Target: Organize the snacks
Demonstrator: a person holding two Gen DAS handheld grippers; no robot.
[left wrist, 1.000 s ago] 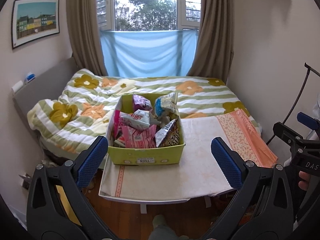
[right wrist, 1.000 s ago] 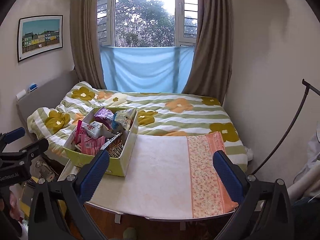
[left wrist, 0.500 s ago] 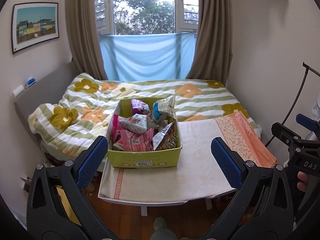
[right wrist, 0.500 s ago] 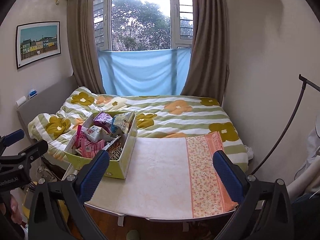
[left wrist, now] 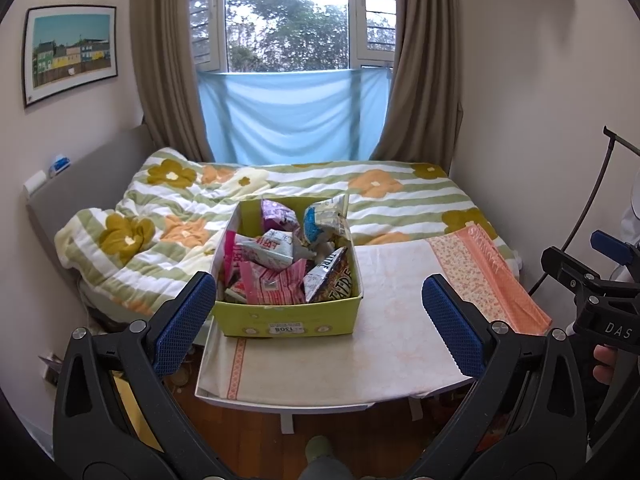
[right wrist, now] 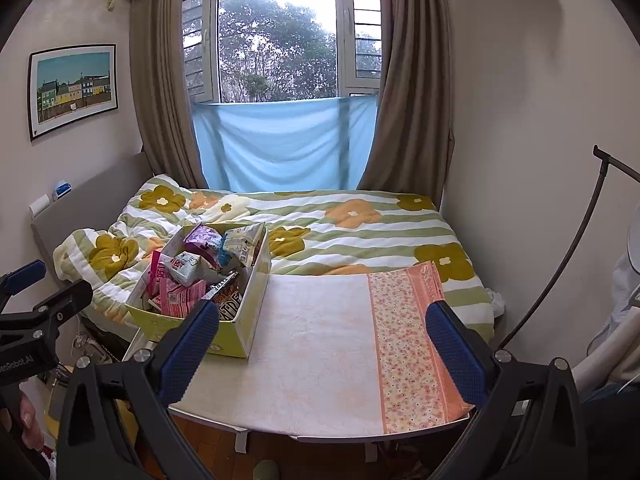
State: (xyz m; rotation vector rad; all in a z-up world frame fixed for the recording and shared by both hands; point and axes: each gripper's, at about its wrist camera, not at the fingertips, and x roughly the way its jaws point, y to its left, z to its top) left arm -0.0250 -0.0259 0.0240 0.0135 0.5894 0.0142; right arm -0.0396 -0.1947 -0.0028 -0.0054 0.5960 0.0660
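Observation:
A yellow-green cardboard box [left wrist: 288, 318] [right wrist: 188, 326] stands on the left part of a small cloth-covered table [left wrist: 396, 308] [right wrist: 320, 344]. It is heaped with several snack packets: pink ones [left wrist: 276, 284], a white one [left wrist: 266, 246], a purple one [left wrist: 276, 214], a blue-and-white one [left wrist: 322, 220] and a dark one [left wrist: 332, 276]. My left gripper [left wrist: 316, 320] hangs open in front of the table, short of the box, holding nothing. My right gripper [right wrist: 320, 344] is open too, over the table's near edge to the right of the box, and empty.
Behind the table lies a bed with a striped flower quilt [left wrist: 192, 208]. A window with brown curtains and a blue cloth [left wrist: 292, 120] closes the far side. Walls stand close on both sides; a black lamp stand [right wrist: 560, 276] leans at right. Wooden floor [left wrist: 248, 432] lies below.
Both grippers have tilted up and drawn back a little, so the box and table sit lower and smaller in the views. Their jaws stay open.

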